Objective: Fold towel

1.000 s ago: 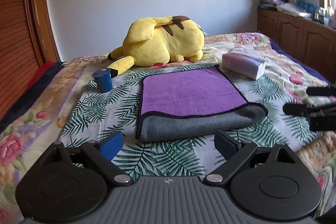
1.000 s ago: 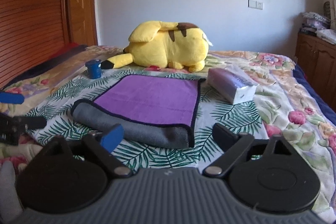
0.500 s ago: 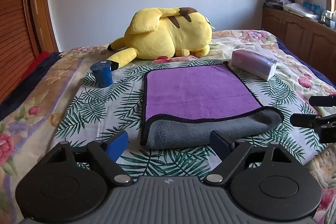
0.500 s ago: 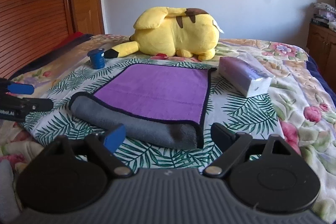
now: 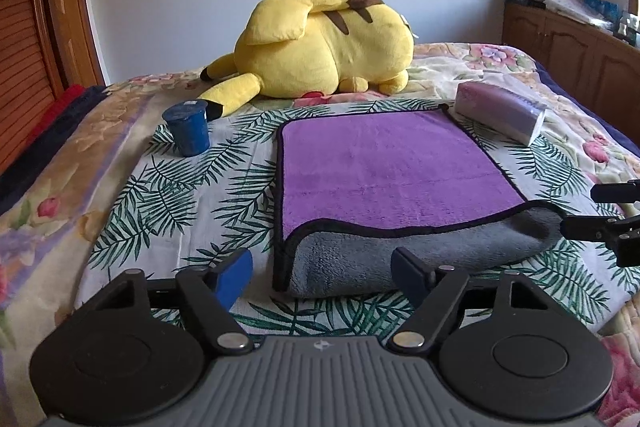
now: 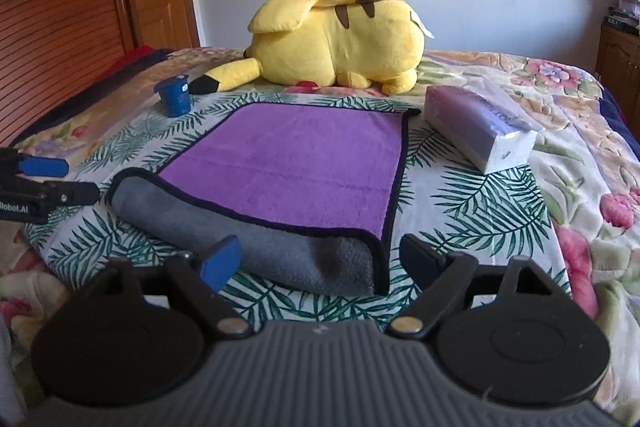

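A purple towel (image 5: 388, 163) with a grey underside and black trim lies on the bed, its near edge folded over into a grey roll (image 5: 420, 251). It also shows in the right wrist view (image 6: 300, 159). My left gripper (image 5: 324, 275) is open, just in front of the towel's near left corner. My right gripper (image 6: 320, 261) is open, just in front of the near right corner. Each gripper shows at the edge of the other's view: the right one (image 5: 604, 211) and the left one (image 6: 44, 183).
A yellow plush toy (image 5: 320, 51) lies behind the towel. A blue cup (image 5: 187, 131) stands to the towel's left. A tissue pack (image 5: 500, 111) lies at its right. The bedspread (image 5: 168, 195) has leaf and flower prints. Wooden cabinets (image 5: 580, 47) stand at the right.
Both grippers have moved forward toward the towel's near folded edge. The towel lies as before and both grippers stay open.
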{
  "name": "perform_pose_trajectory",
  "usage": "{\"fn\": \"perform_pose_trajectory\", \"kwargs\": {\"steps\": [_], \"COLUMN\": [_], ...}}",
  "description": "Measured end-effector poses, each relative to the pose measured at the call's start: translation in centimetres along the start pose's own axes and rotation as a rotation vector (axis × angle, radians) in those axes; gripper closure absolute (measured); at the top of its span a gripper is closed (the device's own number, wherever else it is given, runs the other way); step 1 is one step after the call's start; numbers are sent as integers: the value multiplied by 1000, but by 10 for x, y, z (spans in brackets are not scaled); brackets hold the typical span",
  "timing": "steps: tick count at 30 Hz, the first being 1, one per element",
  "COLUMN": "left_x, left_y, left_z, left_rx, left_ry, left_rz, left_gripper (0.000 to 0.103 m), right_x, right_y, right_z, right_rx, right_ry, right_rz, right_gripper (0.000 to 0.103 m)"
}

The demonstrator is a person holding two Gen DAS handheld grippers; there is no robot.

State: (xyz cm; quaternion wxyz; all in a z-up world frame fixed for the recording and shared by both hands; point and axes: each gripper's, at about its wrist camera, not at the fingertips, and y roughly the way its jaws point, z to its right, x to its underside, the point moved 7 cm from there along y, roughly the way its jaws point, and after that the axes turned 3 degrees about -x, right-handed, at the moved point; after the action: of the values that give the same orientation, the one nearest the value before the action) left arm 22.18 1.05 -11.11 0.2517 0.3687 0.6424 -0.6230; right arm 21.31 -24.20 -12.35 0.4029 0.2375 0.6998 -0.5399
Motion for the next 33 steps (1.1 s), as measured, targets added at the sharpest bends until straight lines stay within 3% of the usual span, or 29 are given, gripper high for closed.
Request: {"fn": "perform_pose_trajectory", "kwargs": {"steps": [18,33], "left_x": [0,6], "left_y": [43,66], "left_z": [-16,-19], "left_rx": [-4,50], "left_ry": [-22,-64], "left_rz": [-37,-89], "left_gripper": [29,54], "right_x": [5,11], "right_y": [38,54], "right_z": [18,27], "right_rx": [1,-6], "right_ry": [24,40], "right_rz": [-77,-125], "right_gripper": [25,32]}}
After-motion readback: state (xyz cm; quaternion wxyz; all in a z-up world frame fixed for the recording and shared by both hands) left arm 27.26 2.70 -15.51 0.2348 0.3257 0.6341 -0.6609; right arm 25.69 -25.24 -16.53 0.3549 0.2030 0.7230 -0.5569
